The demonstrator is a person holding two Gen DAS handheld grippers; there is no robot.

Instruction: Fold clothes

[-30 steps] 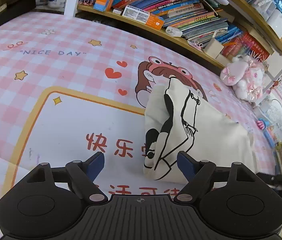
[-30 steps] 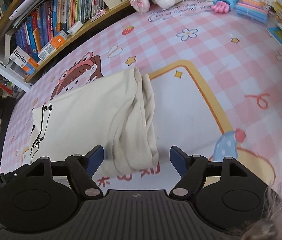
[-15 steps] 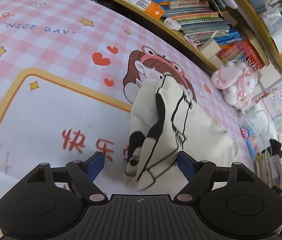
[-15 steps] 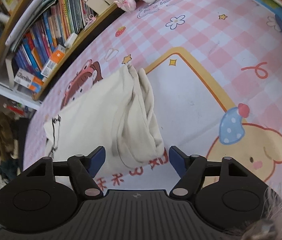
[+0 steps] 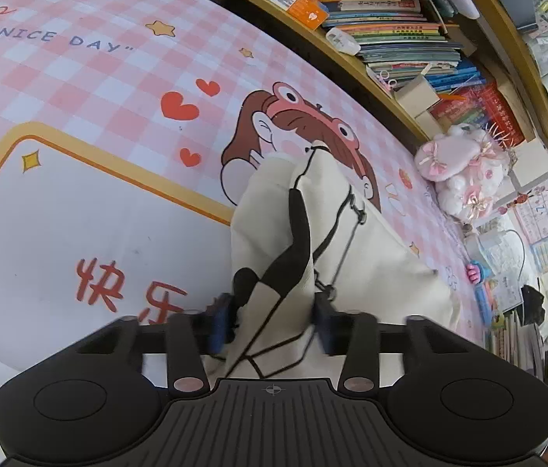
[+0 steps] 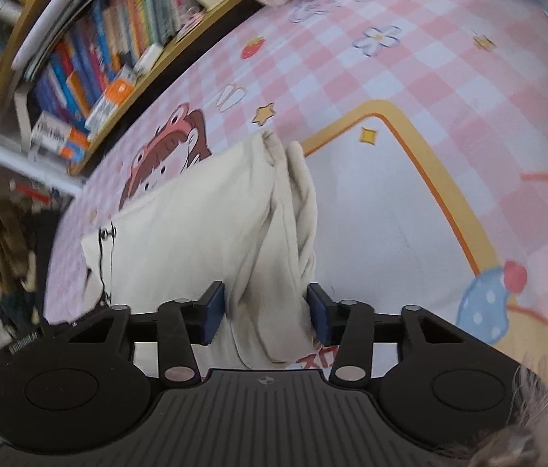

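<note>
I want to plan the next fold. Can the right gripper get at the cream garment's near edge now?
Probably yes: the right gripper is closing with the garment edge already between its fingers, nothing blocking.

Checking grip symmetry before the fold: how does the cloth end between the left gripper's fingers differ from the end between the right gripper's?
The left gripper is closing on the cream garment's black-printed end; the right gripper is closing on a plain end. The left's end is flatter, the right's bunched in rolls. Both ends lie on the pink checked mat.
</note>
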